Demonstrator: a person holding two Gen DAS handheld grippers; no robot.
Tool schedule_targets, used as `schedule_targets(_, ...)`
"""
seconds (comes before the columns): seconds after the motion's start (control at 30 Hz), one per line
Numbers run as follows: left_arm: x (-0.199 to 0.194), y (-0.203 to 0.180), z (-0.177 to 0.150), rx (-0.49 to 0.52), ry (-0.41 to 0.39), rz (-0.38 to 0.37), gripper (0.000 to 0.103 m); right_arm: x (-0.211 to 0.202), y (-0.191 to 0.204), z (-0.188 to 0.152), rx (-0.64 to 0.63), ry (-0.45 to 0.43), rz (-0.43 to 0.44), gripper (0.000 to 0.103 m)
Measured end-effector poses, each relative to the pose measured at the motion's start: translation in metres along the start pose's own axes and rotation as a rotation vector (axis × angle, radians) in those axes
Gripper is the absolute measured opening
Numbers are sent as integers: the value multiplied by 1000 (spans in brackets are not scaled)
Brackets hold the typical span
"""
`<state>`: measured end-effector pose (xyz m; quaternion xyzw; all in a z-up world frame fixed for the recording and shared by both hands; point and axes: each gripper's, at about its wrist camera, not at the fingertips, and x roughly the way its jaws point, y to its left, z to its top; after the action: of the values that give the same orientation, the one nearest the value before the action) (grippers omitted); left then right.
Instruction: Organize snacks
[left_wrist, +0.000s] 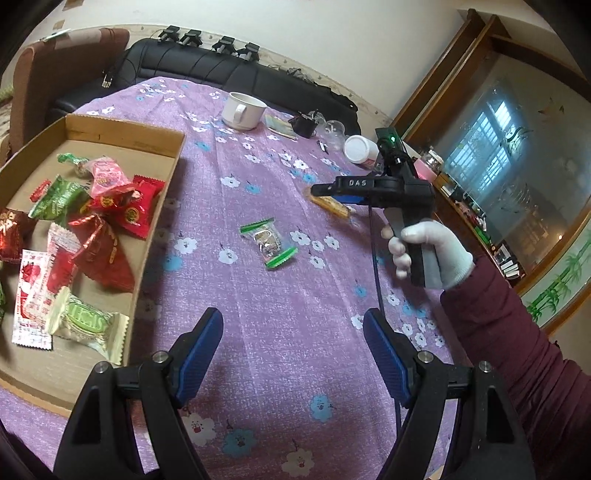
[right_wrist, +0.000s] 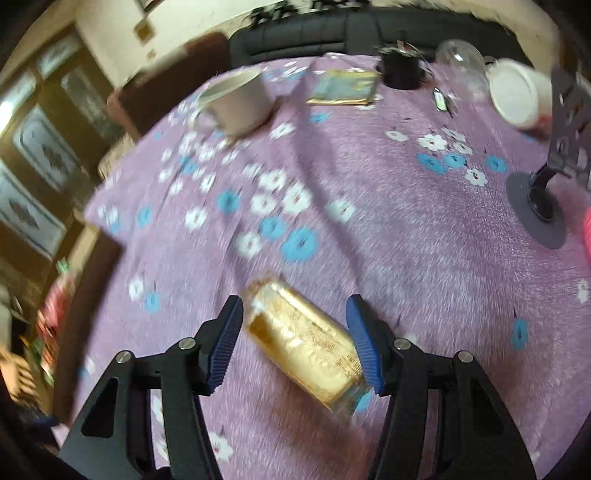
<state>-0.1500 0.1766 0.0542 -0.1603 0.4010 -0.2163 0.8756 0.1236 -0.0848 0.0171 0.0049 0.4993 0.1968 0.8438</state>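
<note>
Now, gold snack bar (right_wrist: 308, 341) between wide-open right tool (right_wrist: 295, 339) fingers, ungripped.

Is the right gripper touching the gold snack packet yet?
Cannot tell. In the right wrist view the open right gripper straddles the gold snack packet; its right finger overlaps the packet's edge, but blur hides any contact.

Left tongs (left_wrist: 293, 345): spread wide above bare purple surface (left_wrist: 280, 295); cardboard box (left_wrist: 159, 206) wall close on their left.
Ahead: green-ended snack (left_wrist: 268, 242) lies alone, cloth free around it.
Right tongs (right_wrist: 295, 341): straddle gold snack (right_wrist: 310, 341), both sides unobstructed.
Far edge: mug (left_wrist: 242, 110), white jar (left_wrist: 360, 148), clutter.
</note>
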Motion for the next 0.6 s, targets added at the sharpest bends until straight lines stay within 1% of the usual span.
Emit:
schedule_targets(0.07,0,-3,-2,4,3,2,78,-1,13,-8,-38,5,-27,69)
schedule_targets(0.17,-5,-10,-1,21,-2,16,78,2,31,-21,-128,4,-130,69)
schedule_targets(0.2,-7,-13,1,31,-3,25,78,1,35,-27,-147,2,-152,66)
schedule_targets(0.23,-8,-14,2,38,-3,33,78,-3,37,-32,-144,3,-146,62)
schedule_targets(0.27,-7,-17,4,50,-4,43,78,-7,38,-38,-139,1,-149,49)
schedule_targets(0.3,-7,-19,6,59,-4,52,78,-12,39,-45,-133,0,-153,40)
schedule_targets(0.37,0,-24,12,69,10,59,78,-22,37,-59,-107,-6,-149,38)
schedule_targets(0.4,6,-26,16,76,20,62,78,-29,34,-65,-89,-24,-138,36)
schedule_targets(0.47,18,-32,21,98,39,79,78,-38,28,-76,-34,-36,-92,36)
schedule_targets(0.57,48,-38,33,124,81,97,78,-49,20,-91,14,-103,-33,36)
schedule_targets(0.6,57,-39,37,129,93,110,78,-51,17,-95,25,-129,-1,36)
